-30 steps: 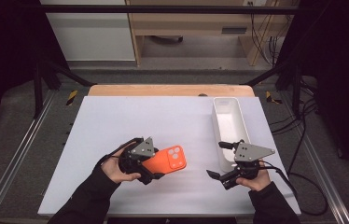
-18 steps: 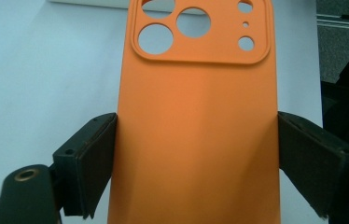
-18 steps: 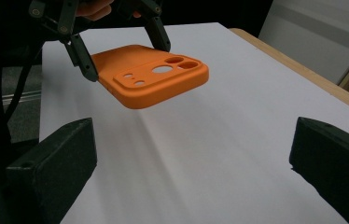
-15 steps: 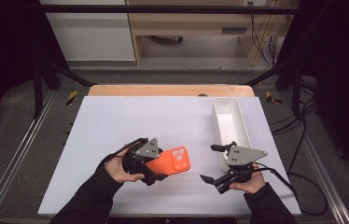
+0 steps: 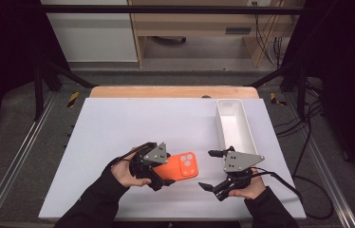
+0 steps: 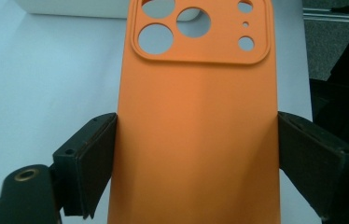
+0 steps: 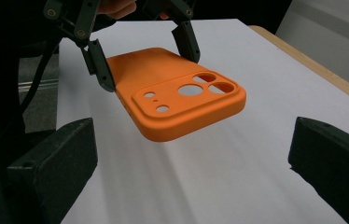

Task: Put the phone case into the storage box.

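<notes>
Left tool (image 5: 159, 172) is clamping the orange phone case (image 5: 181, 166) by its long edges, holding it off the white table (image 5: 118, 123), its gripped end hiding under the plate, while right tool (image 5: 212, 170) is gaping wide, empty, facing it, white tray (image 5: 232, 128) lying beyond.

High view overhead; gripper views close, sharing orange case (image 5: 179, 167).

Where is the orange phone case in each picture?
High view: the orange phone case sits low and centre-left, clamped in the left gripper.
Left gripper view: it runs up the middle, jaws pressing both long edges.
Right gripper view: it hangs upper centre above the white table.
Shared landmark: its camera cutouts.
</notes>
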A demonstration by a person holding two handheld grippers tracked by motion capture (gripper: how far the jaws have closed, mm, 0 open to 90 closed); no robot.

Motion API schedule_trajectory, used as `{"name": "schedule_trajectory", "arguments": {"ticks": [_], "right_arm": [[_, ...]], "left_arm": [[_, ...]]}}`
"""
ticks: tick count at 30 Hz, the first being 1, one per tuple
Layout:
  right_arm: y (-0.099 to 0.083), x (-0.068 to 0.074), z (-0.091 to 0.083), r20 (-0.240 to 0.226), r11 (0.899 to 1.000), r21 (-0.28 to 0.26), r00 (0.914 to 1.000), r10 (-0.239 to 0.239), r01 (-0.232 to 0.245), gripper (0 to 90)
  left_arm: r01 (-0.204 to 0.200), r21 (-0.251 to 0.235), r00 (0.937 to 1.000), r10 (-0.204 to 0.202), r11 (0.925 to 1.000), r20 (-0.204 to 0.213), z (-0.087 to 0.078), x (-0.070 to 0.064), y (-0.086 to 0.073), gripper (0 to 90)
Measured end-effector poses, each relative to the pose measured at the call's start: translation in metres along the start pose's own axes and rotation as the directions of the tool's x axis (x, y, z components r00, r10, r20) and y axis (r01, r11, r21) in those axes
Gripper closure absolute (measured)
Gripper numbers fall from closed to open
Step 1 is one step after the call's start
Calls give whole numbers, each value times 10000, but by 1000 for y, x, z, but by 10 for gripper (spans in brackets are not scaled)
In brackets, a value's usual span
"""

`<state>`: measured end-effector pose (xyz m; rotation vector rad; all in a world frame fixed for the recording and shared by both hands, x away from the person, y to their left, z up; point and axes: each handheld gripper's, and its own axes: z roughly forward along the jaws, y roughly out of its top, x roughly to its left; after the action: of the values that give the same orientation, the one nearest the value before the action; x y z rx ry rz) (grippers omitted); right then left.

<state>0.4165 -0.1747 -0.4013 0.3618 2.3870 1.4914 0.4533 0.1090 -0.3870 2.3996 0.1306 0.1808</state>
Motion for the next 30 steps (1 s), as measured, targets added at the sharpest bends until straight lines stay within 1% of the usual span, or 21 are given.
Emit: {"name": "schedule_trajectory", "arguments": {"ticks": [4, 8, 17, 21, 26, 30], "right_arm": [[-1, 1, 3, -9, 9999, 86, 10000, 64, -64, 22], [0, 2, 6, -54, 9998, 172, 10000, 31, -30, 22], [4, 4, 10, -103, 9994, 313, 9998, -159, 162, 23], [6, 4, 10, -163, 9995, 238, 9997, -182, 186, 24], [6, 3, 10, -245, 9993, 284, 9995, -219, 226, 26], [6, 1, 11, -407, 9991, 341, 9989, -237, 251, 28]], "left_arm": [[-96, -76, 10000, 96, 9999, -7, 1, -1, 3, 153], [-162, -92, 9999, 163, 9998, 47, 2, -3, 5, 153], [-383, -180, 9992, 385, 9991, 123, 1, -7, 12, 153], [-523, -298, 9985, 528, 9982, 140, 1, -10, 16, 153], [-628, -247, 9978, 634, 9977, 211, 1, -11, 19, 154], [-733, -206, 9968, 739, 9971, 297, 4, -13, 20, 154]]}}
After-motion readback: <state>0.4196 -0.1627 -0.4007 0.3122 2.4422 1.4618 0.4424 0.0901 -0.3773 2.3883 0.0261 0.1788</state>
